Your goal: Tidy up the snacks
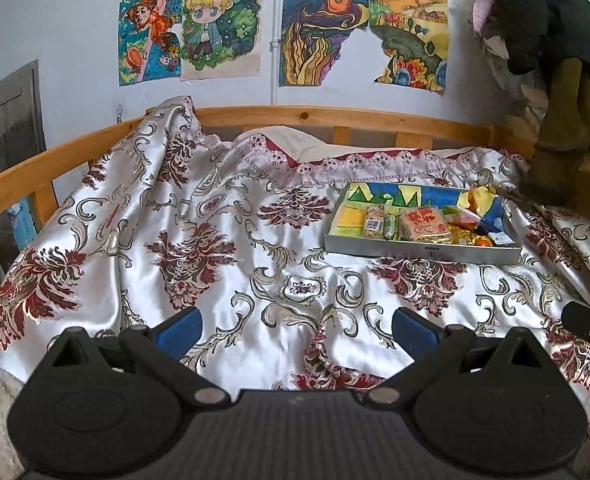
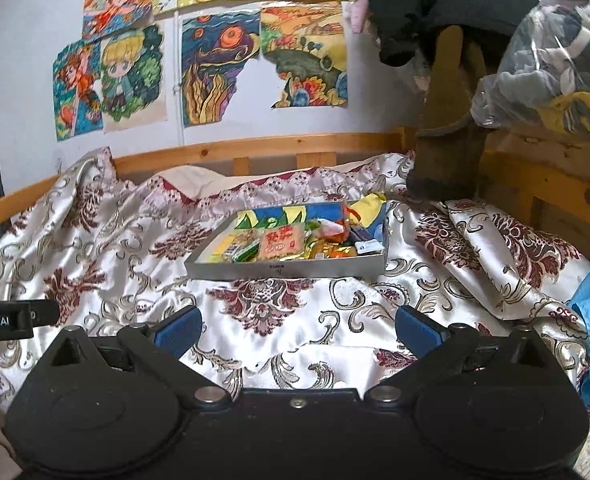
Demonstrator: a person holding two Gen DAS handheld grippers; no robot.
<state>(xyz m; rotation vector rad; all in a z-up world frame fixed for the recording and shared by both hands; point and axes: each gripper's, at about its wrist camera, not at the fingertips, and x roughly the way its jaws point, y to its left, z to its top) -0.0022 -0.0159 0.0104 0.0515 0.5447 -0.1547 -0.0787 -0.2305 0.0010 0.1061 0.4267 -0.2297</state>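
Soft even daylight, sharp focus, fisheye-bent edges.

Between the left tool (image 1: 297, 330) and the grey tray (image 1: 419, 247) at 1 o'clock lies only rumpled bedspread (image 1: 215, 248), open to pass. From the right tool (image 2: 297, 330), the tray stands at 12 o'clock, path clear. Hanging dark clothes (image 2: 447, 152) crowd 2 o'clock; the wooden rail (image 2: 255, 152) closes the far side.

White wall (image 1: 75, 32), colourful drawings (image 1: 221, 26), wooden bed frame (image 1: 335, 114), floral bedspread (image 1: 215, 240).

tray's (image 2: 283, 269) small label unreadable, right-hand snacks (image 2: 337, 246) jumbled, indistinct
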